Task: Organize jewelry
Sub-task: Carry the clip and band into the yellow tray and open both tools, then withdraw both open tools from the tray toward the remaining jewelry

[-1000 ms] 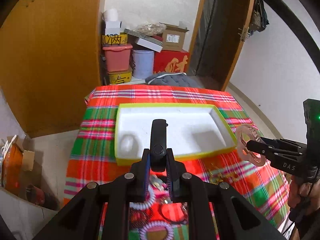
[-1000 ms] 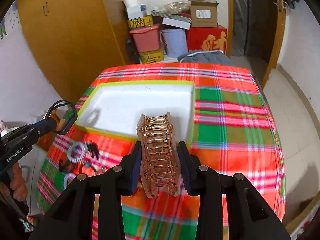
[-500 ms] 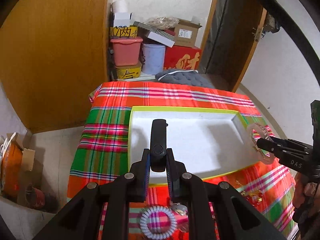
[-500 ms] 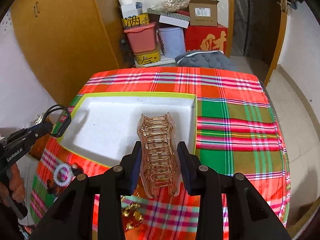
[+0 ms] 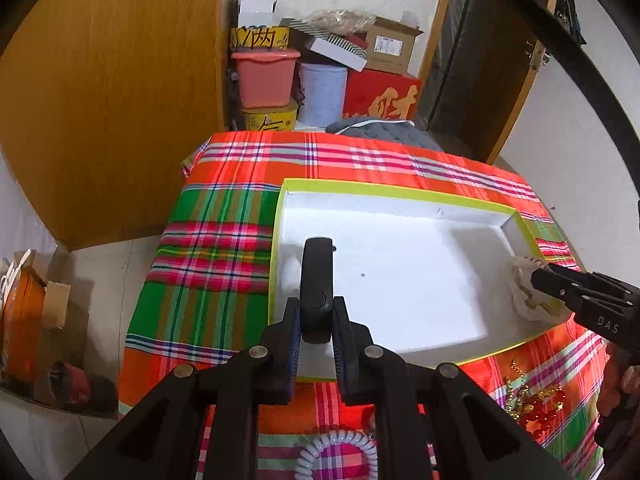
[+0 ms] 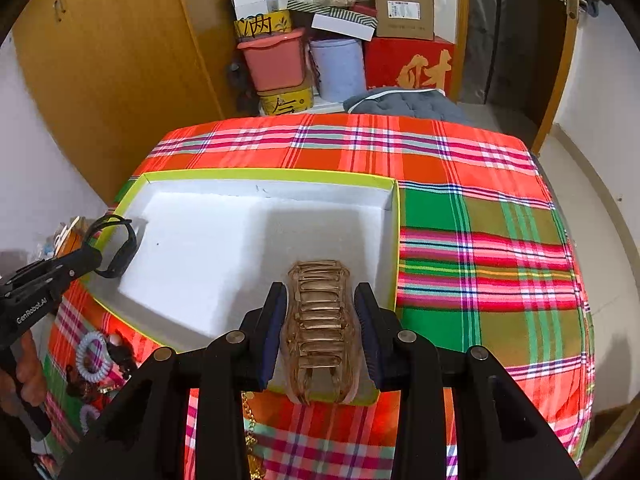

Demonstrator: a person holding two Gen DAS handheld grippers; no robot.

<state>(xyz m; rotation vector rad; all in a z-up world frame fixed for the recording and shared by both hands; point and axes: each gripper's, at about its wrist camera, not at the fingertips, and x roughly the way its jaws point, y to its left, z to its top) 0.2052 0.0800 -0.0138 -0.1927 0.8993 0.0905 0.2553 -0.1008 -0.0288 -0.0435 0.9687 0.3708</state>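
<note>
Both claws reach forward side by side, the left claw (image 5: 316, 330) and the right claw (image 6: 320, 332) each clamped shut on something, level.

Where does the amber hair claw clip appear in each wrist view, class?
Left wrist view: hair claw clip at far right, held by the right hand-held gripper over the tray's right end.
Right wrist view: bottom centre, between the fingers.
Shared landmark: the white tray with yellow-green rim.

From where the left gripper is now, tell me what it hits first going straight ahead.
Likely the white floor of the tray. The left gripper points down into it, and the black band it holds would touch first. Depth is unclear.
</note>
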